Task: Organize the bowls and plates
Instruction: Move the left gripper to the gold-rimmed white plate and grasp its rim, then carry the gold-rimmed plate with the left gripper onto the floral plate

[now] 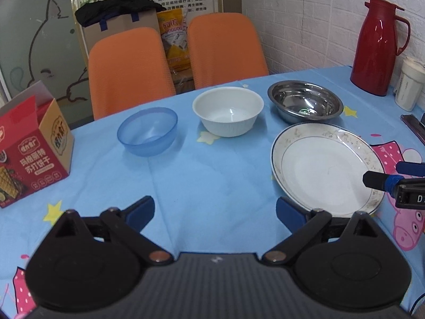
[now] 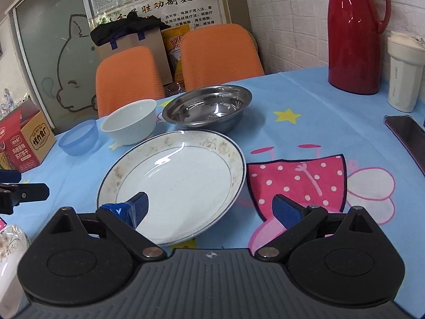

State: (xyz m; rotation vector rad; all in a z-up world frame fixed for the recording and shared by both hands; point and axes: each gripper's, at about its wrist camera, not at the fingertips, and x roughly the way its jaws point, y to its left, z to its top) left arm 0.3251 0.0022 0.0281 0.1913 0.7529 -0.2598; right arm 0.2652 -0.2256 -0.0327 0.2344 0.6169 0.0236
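A white plate (image 1: 325, 170) (image 2: 175, 183) with a dark rim line lies on the blue tablecloth. Behind it stand a steel bowl (image 1: 305, 103) (image 2: 209, 109), a white bowl (image 1: 228, 114) (image 2: 130, 127) and a blue plastic bowl (image 1: 147, 131) (image 2: 78, 138). My right gripper (image 2: 212, 210) is open, its left finger over the plate's near rim, its right finger beside the plate; it also shows in the left wrist view (image 1: 398, 175). My left gripper (image 1: 215, 212) is open and empty over bare cloth, left of the plate; it also shows in the right wrist view (image 2: 24, 186).
A red cracker box (image 1: 32, 143) stands at the left. A red thermos (image 2: 356, 32) and a white cup (image 2: 403, 71) stand at the back right by the wall. Two orange chairs (image 1: 223, 47) stand behind the table. A patterned dish edge (image 2: 10, 247) lies at near left.
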